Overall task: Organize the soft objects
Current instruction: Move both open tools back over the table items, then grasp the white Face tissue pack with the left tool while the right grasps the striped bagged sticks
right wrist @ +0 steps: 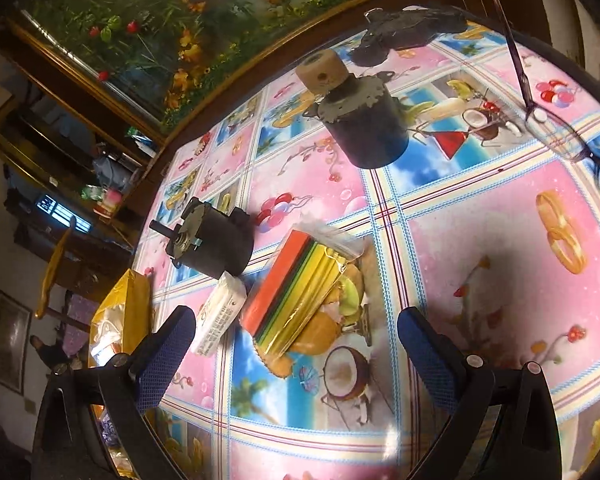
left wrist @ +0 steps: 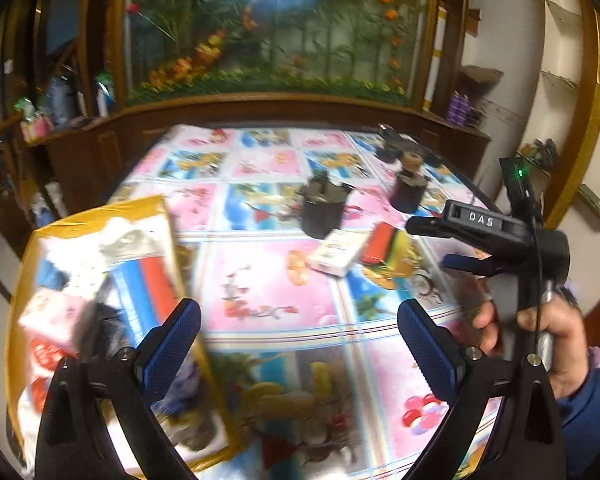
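**Both claws open above the patterned desk**

Left wrist view: my left claw (left wrist: 299, 344) hangs over the desk (left wrist: 268, 280) with its blue pads spread wide and nothing between them. Under my left finger lies a yellow-edged tray (left wrist: 24, 280), filled with soft packets in white, pink, red and blue; the picture is blurred there, so I cannot tell them apart. Further ahead, near the middle of the desk, a white tissue pack (left wrist: 334, 254) lies just beside a pack of coloured sponges (left wrist: 384, 246). Behind them stand two dark cylinders (left wrist: 324, 208), one topped with a tan wheel (left wrist: 410, 160). At the right, my right claw (left wrist: 432, 244) shows from the side, its fingers apart, held by my hand (left wrist: 556, 332).

Right wrist view: my right claw (right wrist: 296, 344) is also wide open and empty, tilted above the desk (right wrist: 480, 220). The coloured sponges (right wrist: 296, 296), in clear wrap, lie between and ahead of my fingers, touching the tissue pack (right wrist: 220, 312) to their left. The yellow tray (right wrist: 116, 312) sits at the desk's left edge. A pair of glasses (right wrist: 556, 132) rests at the far right.
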A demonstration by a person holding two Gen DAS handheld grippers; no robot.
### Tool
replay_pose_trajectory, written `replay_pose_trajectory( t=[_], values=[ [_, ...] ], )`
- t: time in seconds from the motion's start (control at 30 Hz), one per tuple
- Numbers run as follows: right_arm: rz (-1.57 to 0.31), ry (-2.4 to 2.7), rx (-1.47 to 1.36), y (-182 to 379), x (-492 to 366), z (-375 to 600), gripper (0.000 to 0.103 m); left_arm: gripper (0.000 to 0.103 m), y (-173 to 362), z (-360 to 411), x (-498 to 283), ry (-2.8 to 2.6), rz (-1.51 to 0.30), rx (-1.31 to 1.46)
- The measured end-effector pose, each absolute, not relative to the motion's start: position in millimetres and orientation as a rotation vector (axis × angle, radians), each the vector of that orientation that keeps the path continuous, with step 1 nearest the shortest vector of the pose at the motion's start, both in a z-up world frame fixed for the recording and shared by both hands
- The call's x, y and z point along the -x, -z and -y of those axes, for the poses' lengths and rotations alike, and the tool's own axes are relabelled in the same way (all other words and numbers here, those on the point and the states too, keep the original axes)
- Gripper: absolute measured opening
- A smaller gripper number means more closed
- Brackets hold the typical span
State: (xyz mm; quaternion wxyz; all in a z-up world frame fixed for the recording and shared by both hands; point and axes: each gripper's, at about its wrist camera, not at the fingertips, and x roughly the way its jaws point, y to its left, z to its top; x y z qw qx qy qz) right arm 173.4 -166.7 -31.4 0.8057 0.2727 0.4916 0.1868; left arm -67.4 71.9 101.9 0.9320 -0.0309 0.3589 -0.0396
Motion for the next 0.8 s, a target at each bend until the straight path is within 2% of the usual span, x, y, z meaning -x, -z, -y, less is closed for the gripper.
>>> replay_pose_trajectory(
  t=[0.3, 0.73, 0.77, 0.8],
  values=[
    [-0.948, -0.399, -0.664, 13, -166, 197, 0.102, 0.098, -64, -50, -47, 0.201, -1.012, 0.102],
    [-0.927, -0.429, -0.708, 9, -164, 199, 0.102, 0.098, -28, -37, -107, 0.219, -1.145, 0.110],
    [-0.926, -0.435, -0.712, 9, -164, 199, 0.102, 0.098, -27, -35, -108, 0.219, -1.143, 0.105],
    [-0.926, -0.437, -0.711, 9, -163, 199, 0.102, 0.090, -25, -34, -108, 0.216, -1.139, 0.100]
  ],
)
